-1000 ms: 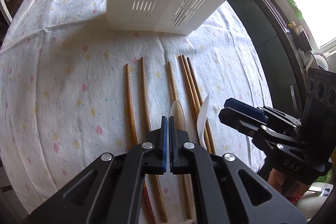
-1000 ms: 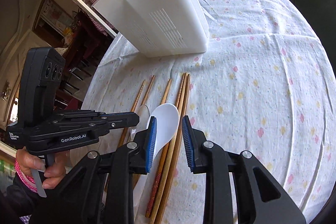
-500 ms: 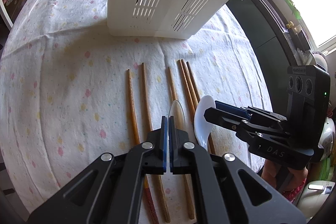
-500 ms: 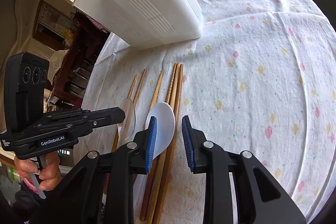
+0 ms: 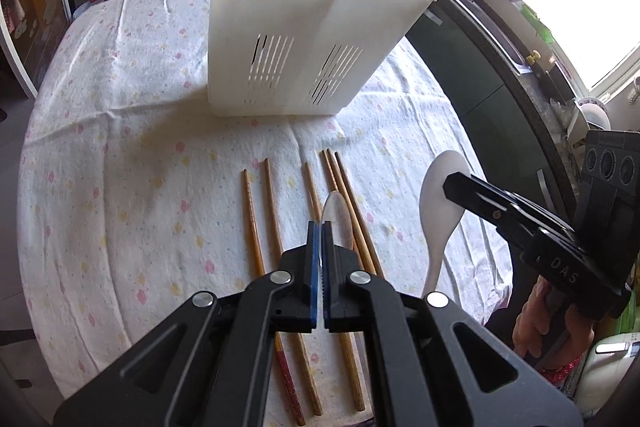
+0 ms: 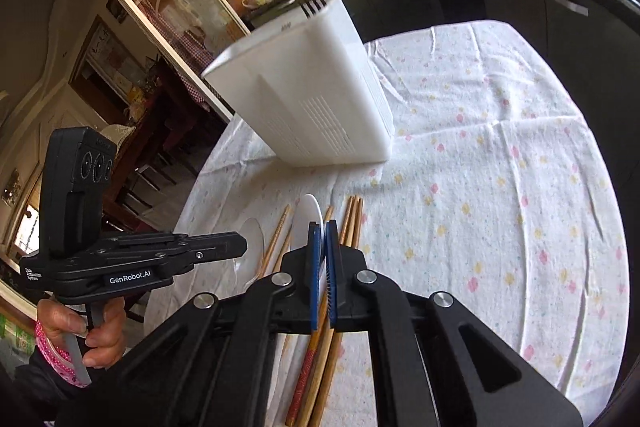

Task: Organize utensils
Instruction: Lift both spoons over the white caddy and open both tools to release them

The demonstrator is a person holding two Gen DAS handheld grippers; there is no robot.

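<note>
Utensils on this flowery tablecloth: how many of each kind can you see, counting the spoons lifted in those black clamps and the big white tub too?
Wooden chopsticks: 6
Spoons: 2 (one white spoon, one clear spoon)
White slotted holder: 1
Total: 9

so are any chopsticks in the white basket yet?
No: the chopsticks all lie on the tablecloth in front of the white basket.

Right tool (image 6: 321,259) jaws, earlier apart around the white spoon (image 5: 440,211), now clamped on it; spoon raised off the chopsticks (image 5: 344,203). Clear spoon (image 5: 336,215) in left tool (image 5: 320,259) lifted too.
</note>
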